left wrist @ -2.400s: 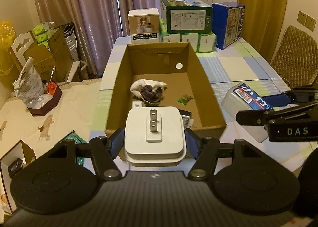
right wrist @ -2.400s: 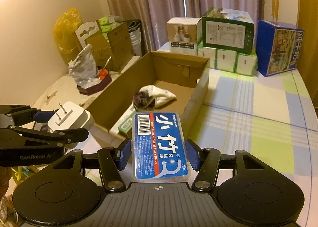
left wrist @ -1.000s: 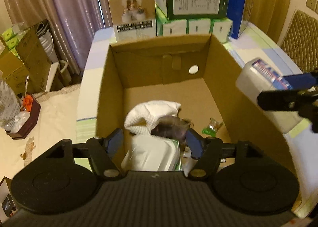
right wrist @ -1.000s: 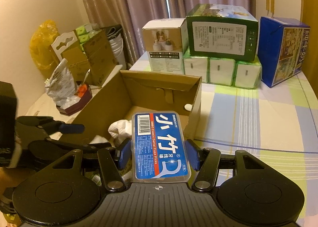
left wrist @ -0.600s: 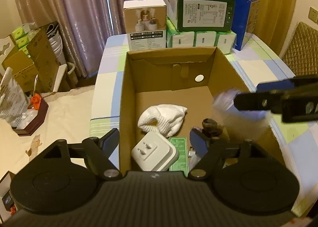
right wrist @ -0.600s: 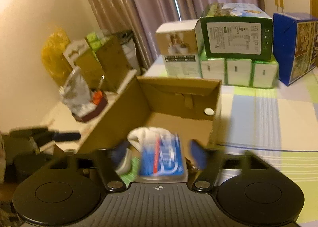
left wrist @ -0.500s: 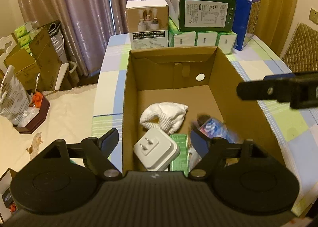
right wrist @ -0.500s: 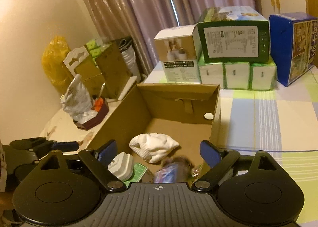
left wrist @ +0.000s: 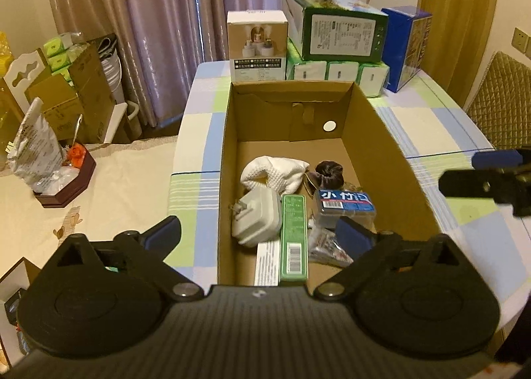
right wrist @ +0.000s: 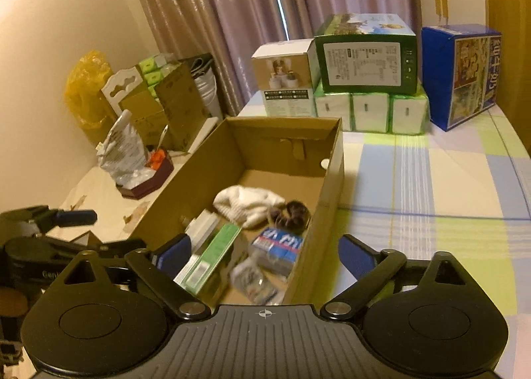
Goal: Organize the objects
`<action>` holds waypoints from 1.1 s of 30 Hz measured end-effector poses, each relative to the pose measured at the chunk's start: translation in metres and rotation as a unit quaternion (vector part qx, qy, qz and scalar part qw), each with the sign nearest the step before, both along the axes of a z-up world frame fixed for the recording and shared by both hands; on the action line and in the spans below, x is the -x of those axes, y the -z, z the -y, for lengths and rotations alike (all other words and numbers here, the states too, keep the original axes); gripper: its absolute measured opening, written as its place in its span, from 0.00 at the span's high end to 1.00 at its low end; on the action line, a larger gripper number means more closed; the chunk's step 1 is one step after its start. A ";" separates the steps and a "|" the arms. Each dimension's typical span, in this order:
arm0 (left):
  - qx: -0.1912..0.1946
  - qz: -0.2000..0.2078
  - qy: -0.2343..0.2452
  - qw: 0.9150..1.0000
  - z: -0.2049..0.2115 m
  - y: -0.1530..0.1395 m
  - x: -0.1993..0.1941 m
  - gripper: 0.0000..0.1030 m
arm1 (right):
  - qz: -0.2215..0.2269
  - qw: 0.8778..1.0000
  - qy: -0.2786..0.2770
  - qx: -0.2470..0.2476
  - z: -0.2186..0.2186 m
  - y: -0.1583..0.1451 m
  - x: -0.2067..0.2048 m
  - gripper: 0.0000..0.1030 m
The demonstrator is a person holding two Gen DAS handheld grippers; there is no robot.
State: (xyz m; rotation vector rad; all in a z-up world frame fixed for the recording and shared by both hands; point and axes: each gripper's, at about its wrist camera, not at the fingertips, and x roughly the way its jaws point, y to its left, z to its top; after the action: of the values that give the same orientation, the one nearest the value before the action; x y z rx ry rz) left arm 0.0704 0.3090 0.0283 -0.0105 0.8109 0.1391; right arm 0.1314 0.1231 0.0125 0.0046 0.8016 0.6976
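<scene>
Left wrist view: left gripper [left wrist: 259, 236] spread wide and empty, low in frame. Centre: cardboard box [left wrist: 395, 160] holding white charger [left wrist: 257, 220], green carton [left wrist: 293, 236] and blue floss box [left wrist: 345, 205].

Right wrist view: right gripper [right wrist: 264, 254] likewise spread, empty, at bottom. Floss box [right wrist: 280, 246] inside the cardboard box [right wrist: 327, 213], centre frame.

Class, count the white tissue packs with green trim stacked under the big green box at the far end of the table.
3 tissue packs show, side by side under the green box; others may hide behind.
</scene>
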 end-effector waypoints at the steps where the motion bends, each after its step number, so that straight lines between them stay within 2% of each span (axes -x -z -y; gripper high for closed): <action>1: 0.000 0.003 -0.001 1.000 0.001 -0.003 0.006 0.01 | 0.000 1.000 0.001 0.000 0.002 -0.002 0.007 0.05; 2: 0.001 0.007 -0.003 1.000 0.003 -0.007 0.014 0.01 | -0.001 1.000 0.001 0.000 0.005 -0.004 0.016 0.02; 8: -0.018 0.014 -0.003 1.000 0.017 -0.020 0.051 0.01 | -0.023 0.999 0.020 0.021 0.017 -0.009 0.049 0.02; 19: 0.001 -0.011 -0.024 1.000 0.039 -0.020 0.100 0.01 | -0.027 0.998 0.024 0.055 0.036 -0.004 0.089 0.02; 22: -0.003 -0.007 -0.033 0.999 0.044 -0.020 0.109 0.01 | -0.030 0.997 0.021 0.061 0.038 -0.001 0.097 0.02; 26: 0.015 -0.005 -0.047 0.999 0.046 -0.021 0.119 0.01 | -0.027 0.997 0.016 0.071 0.039 0.002 0.107 0.02; 33: 0.008 0.000 -0.051 0.999 0.057 -0.024 0.130 0.01 | -0.028 0.997 0.019 0.072 0.043 0.002 0.114 0.02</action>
State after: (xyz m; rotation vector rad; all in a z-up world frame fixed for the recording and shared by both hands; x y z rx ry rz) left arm -0.0592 0.2520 0.0522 -0.0680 0.8123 0.2296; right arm 0.0175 0.0802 0.0100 -0.0911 0.9022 0.6040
